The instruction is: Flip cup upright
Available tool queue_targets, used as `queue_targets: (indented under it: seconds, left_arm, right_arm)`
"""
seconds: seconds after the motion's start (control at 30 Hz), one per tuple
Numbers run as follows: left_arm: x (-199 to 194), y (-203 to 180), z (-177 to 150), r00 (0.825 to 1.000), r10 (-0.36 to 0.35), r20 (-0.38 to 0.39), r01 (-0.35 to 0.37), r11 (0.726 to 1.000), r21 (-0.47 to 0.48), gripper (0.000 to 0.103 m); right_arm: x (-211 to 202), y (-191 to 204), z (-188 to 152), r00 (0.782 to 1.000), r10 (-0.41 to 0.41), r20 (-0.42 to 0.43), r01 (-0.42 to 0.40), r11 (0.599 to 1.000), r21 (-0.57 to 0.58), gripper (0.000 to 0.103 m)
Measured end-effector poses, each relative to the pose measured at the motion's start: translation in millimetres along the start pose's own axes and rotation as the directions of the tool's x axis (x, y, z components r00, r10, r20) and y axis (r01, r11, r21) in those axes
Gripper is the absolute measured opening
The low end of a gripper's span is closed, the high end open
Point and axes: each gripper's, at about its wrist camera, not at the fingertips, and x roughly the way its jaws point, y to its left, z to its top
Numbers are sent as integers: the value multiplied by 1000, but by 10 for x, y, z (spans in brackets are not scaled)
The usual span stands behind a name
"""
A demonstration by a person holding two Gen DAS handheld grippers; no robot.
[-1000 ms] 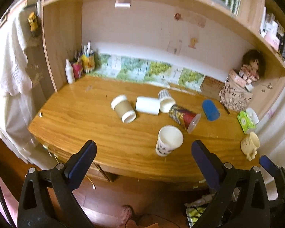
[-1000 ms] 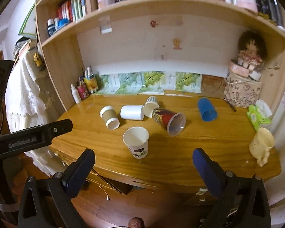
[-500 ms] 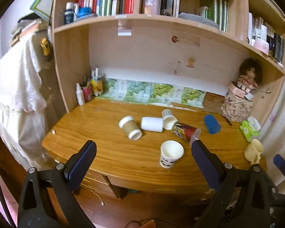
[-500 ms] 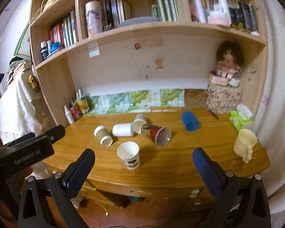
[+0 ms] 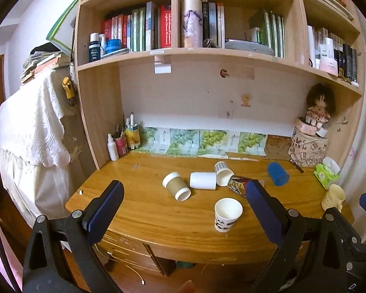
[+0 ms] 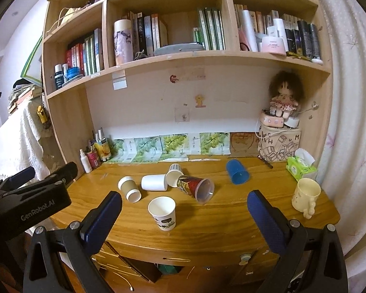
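Observation:
A white paper cup (image 5: 227, 214) (image 6: 163, 213) stands upright near the desk's front edge. Behind it several cups lie on their sides: a brown sleeved cup (image 5: 176, 188) (image 6: 129, 188), a plain white cup (image 5: 202, 180) (image 6: 154, 182), a striped white cup (image 5: 222, 173) (image 6: 174, 174), a red patterned clear cup (image 5: 239, 184) (image 6: 195, 187) and a blue cup (image 5: 277, 173) (image 6: 237, 171). My left gripper (image 5: 183, 210) and right gripper (image 6: 184, 216) are both open and empty, held back from the desk's front edge, well short of the cups.
The wooden desk (image 6: 222, 222) sits under a bookshelf (image 6: 183, 56). A cream mug (image 6: 305, 195) and green tissue pack (image 6: 300, 167) are at the right. Bottles and a pen pot (image 5: 124, 141) stand at the back left. A doll on a box (image 6: 280, 131) is back right.
Both grippers have pulled back and tilted up from the desk, so the cups look smaller and the bookshelf has come into view. The cups have not moved.

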Motion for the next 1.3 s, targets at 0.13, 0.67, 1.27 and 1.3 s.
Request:
queue_targets:
  seconds: [0.13,0.67,1.27,1.3]
  left_arm:
    - [-24,-14,14,1000,12,22,-12,1000,7,103]
    - [99,-120,42,1000,-25,13,25,1000,9,103]
    - [390,-127,119,997,-71,-3,71,997,3,103]
    - [408,-120,122,997,-75,-3,75,997,4,103]
  right_arm:
    - [3,-1,7,1000,-3,0,3,1000,-1,103]
    - [145,-74,24,999,-26,-34,26,1000,4,103]
    - [443,-98,118,996,-58,-73,58,998,5,103]
    - [460,-90,120,995,-61,-75,62,998,6,103]
